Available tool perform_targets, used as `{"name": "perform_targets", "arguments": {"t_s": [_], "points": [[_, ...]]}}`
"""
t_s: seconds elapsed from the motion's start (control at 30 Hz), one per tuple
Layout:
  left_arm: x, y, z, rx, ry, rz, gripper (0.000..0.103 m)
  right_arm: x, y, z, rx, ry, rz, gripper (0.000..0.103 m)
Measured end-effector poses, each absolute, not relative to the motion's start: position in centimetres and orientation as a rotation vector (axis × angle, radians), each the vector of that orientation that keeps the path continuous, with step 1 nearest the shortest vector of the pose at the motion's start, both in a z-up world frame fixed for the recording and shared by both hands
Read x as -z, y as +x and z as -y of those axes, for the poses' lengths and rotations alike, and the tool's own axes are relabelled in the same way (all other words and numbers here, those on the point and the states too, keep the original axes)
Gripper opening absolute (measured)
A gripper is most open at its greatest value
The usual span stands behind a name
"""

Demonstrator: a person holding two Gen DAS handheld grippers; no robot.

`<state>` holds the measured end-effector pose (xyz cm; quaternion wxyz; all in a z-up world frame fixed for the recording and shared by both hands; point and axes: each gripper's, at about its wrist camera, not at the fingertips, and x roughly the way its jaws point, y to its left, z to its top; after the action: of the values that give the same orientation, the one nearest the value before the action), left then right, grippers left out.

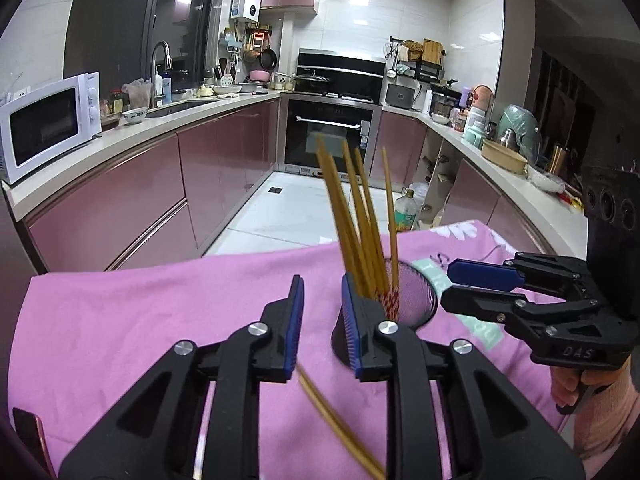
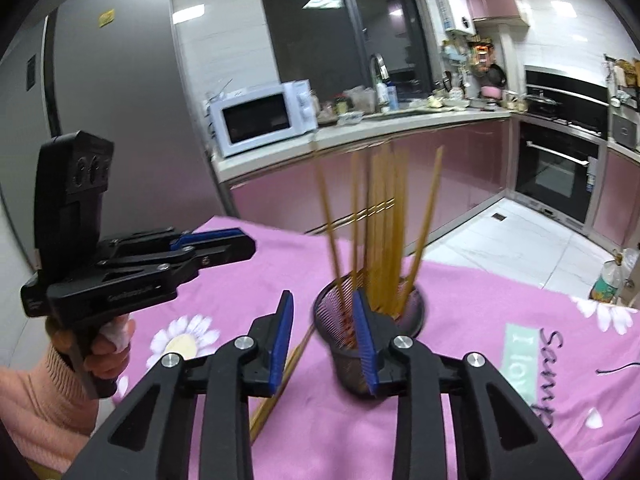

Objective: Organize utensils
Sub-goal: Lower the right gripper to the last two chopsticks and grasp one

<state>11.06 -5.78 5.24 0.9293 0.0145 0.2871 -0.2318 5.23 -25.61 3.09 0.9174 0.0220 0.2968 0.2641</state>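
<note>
Both grippers, left (image 1: 322,326) and right (image 2: 324,342), stand apart and empty near the holder (image 2: 370,332); most chopsticks (image 2: 380,220) stand inside, apparently just dropped; strays (image 2: 280,380) lie on the cloth (image 1: 140,320).

Tan chopsticks (image 1: 362,216), black mesh holder (image 2: 360,364), pink daisy-print cloth (image 1: 140,312), blue-padded black left hand-held gripper (image 1: 322,320)

upright chopsticks (image 2: 384,216) are motion-blurred; the mesh holder's (image 1: 416,300) near side hides behind a gripper finger.
</note>
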Motion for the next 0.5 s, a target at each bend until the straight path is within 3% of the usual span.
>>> {"name": "perform_targets", "arguments": {"t_s": [0.5], "points": [[3.8,8.3,3.0,0.425,0.017,-0.802,0.023,5.3,5.1,20.7,-0.598,0.042,-0.887,0.032]]}}
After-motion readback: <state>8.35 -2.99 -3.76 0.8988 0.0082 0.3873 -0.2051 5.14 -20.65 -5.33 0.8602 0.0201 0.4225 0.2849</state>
